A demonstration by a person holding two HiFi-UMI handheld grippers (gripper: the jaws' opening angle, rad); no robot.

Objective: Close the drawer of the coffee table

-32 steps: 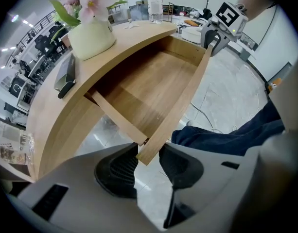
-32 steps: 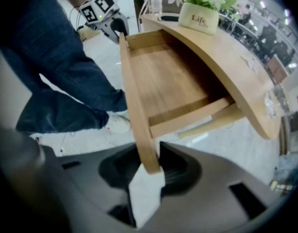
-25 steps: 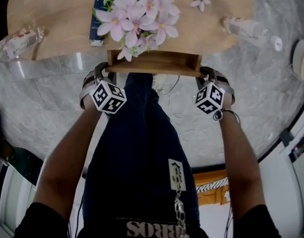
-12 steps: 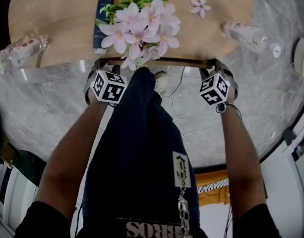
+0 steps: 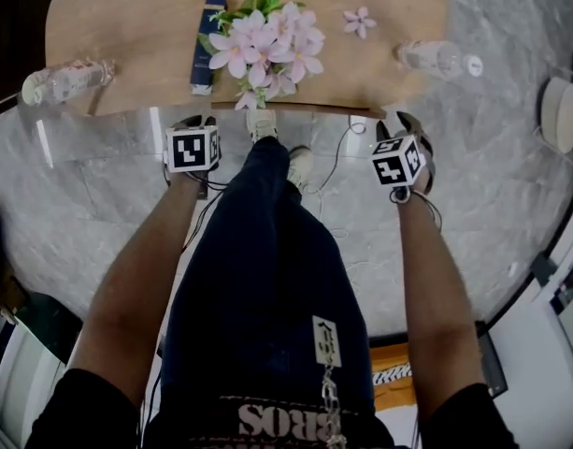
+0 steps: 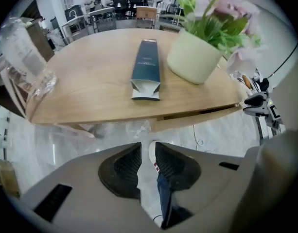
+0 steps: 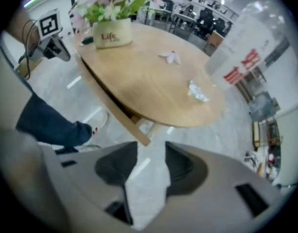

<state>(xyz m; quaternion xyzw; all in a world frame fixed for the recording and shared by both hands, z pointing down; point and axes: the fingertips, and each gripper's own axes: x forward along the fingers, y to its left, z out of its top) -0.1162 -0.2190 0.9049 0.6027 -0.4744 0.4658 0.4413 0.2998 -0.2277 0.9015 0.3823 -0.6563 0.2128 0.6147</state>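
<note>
The drawer front [image 5: 300, 112] sits flush under the near edge of the wooden coffee table [image 5: 127, 26]; in the left gripper view it is a thin slat [image 6: 197, 114] below the top. My left gripper [image 5: 194, 124] hangs just short of the table edge, left of the drawer. Its jaws [image 6: 148, 149] have just been closing and stand narrowly apart with nothing between them. My right gripper [image 5: 406, 124] hovers right of the drawer. Its jaws [image 7: 151, 154] have just been opening, and only floor shows between them. The drawer's end [image 7: 114, 108] lies ahead of them.
A pot of pink flowers [image 5: 267, 40], a dark blue box [image 5: 207, 45], a loose blossom [image 5: 358, 19] and two lying plastic bottles [image 5: 66, 80] [image 5: 436, 59] are on the table. The person's leg [image 5: 267, 251] and shoe [image 5: 260, 124] stand between the grippers. Cables [image 5: 337, 157] trail on the marble floor.
The drawer, sticking out a second ago, has slid in under the tabletop. Both grippers went forward with it, then rolled and drew slightly off the edge.
</note>
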